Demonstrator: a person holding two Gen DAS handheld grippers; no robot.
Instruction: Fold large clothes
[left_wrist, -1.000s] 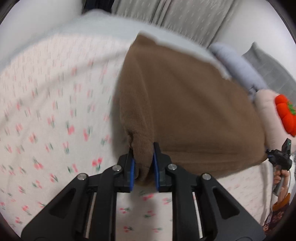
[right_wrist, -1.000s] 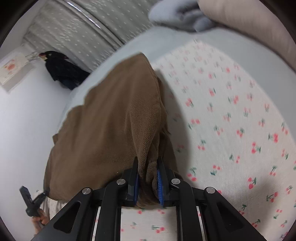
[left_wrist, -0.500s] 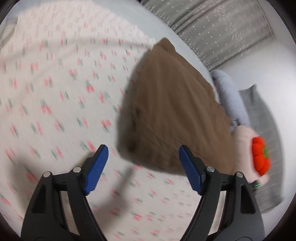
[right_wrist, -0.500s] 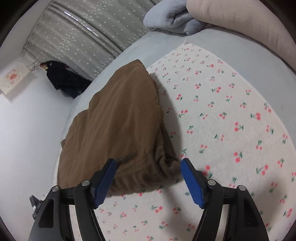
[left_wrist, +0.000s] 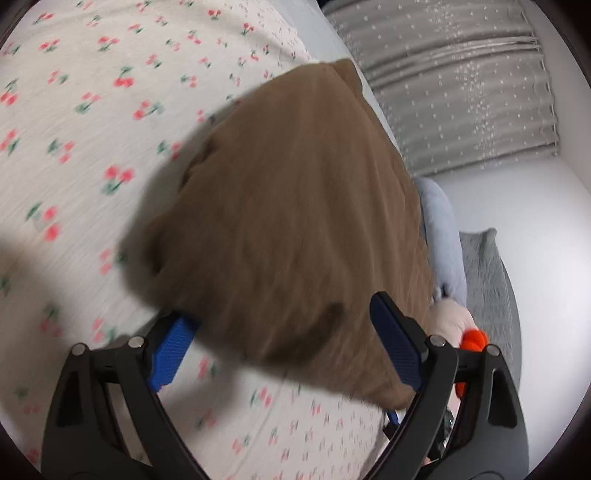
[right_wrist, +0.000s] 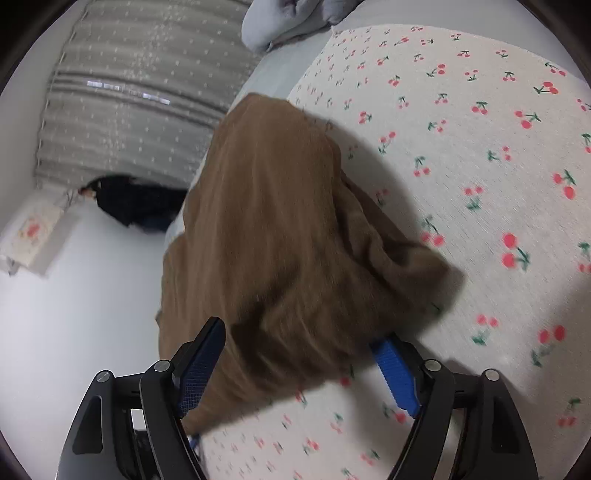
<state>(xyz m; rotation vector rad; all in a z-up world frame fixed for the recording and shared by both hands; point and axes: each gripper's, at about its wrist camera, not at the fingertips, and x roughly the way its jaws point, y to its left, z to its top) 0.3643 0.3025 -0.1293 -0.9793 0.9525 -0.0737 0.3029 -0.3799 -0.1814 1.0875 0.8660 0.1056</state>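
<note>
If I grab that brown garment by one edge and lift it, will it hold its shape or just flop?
The brown garment will probably flop: its edge near the cherry-print sheet already lies bunched in soft folds. The ribbed, fuzzy-looking cloth likely grips the pads rather than slipping. Folded thick, it may feel fairly heavy for fabric.

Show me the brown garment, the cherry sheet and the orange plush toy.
brown garment (left_wrist: 295, 221), left wrist view, middle of its top layer
cherry sheet (right_wrist: 480, 166), right wrist view, bare printed area
orange plush toy (left_wrist: 474, 338), left wrist view, visible top

garment (left_wrist: 295, 229): brown | sheet (left_wrist: 92, 110): white, red cherry print | curtain (left_wrist: 461, 85): grey, white-dotted
</note>
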